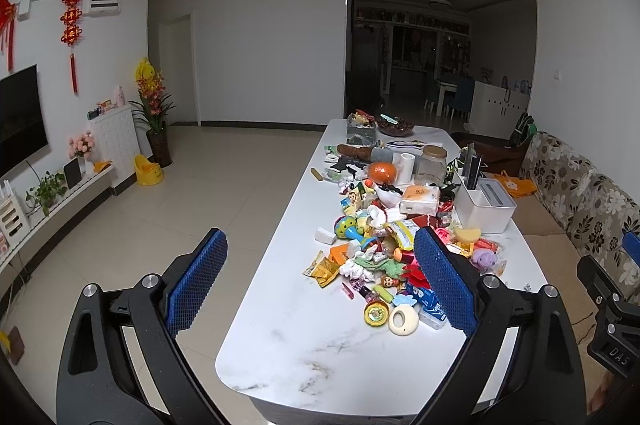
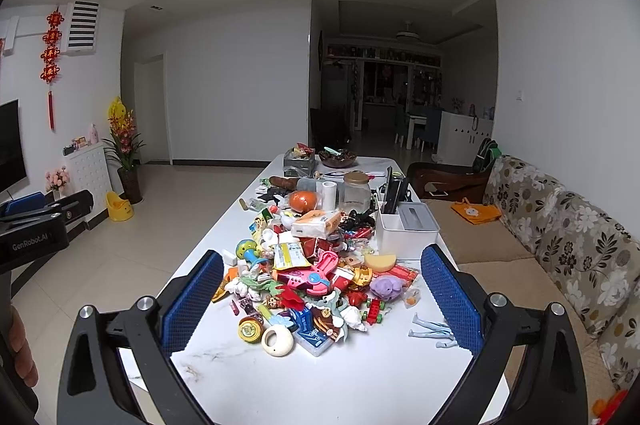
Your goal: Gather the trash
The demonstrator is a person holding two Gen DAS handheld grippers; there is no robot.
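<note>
A long white marble-look table (image 1: 304, 349) (image 2: 360, 377) carries a dense pile of toys, wrappers and crumpled paper (image 1: 384, 249) (image 2: 312, 277). Yellow snack wrappers (image 1: 324, 271) and crumpled white tissue (image 1: 354, 267) lie at the pile's left edge. My left gripper (image 1: 320, 277) is open and empty, held above the table's near left corner. My right gripper (image 2: 322, 295) is open and empty, hovering over the near end with the pile between its blue pads (image 2: 452, 299). Each gripper shows at the edge of the other's view.
A white organiser box (image 2: 406, 229), a glass jar (image 2: 356, 191), an orange fruit (image 2: 303, 201) and a tissue pack (image 2: 316, 225) stand further back. A floral sofa (image 2: 568, 249) runs along the right. Tiled floor and a TV cabinet (image 1: 60, 193) lie left.
</note>
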